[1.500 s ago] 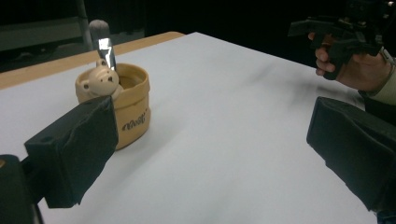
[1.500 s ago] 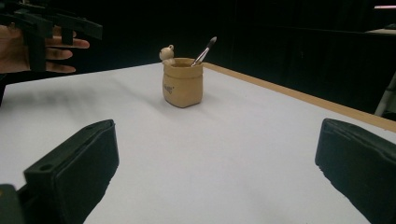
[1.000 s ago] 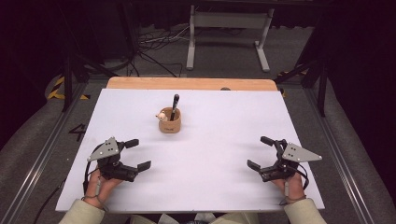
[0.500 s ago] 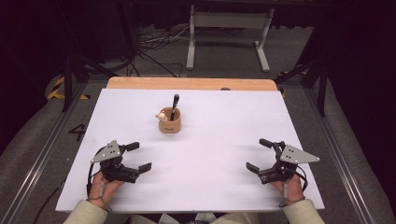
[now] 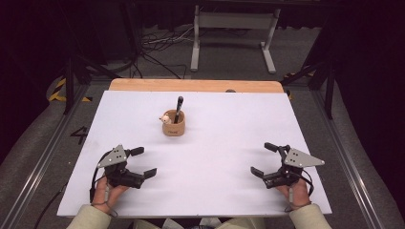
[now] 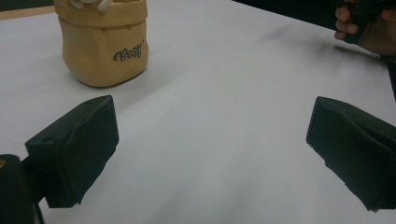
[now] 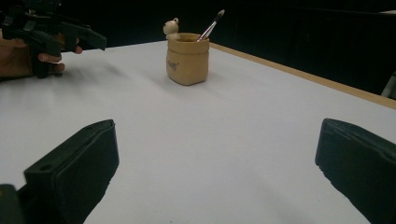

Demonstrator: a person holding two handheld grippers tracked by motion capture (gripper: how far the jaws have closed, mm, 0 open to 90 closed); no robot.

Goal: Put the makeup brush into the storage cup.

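Both claws, left gripper [image 5: 142, 162] and right gripper [image 5: 264, 159], gape wide and empty, near the tan sack-shaped ceramic pot [image 5: 173, 127]. I'd pinch the black-handled makeup brush [image 5: 178, 109] standing in that pot high on its handle and lift straight up, steadying the pot.

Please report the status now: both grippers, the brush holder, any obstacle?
Left gripper open, right gripper open, both empty. Pot upright, brush inside, untouched. Nothing between.

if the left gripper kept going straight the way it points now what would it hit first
Probably nothing soon: the left hand-held gripper, jaws open, points across bare white table. The tan pot sits left of that line. Farther along is the other hand, though depth is unclear.
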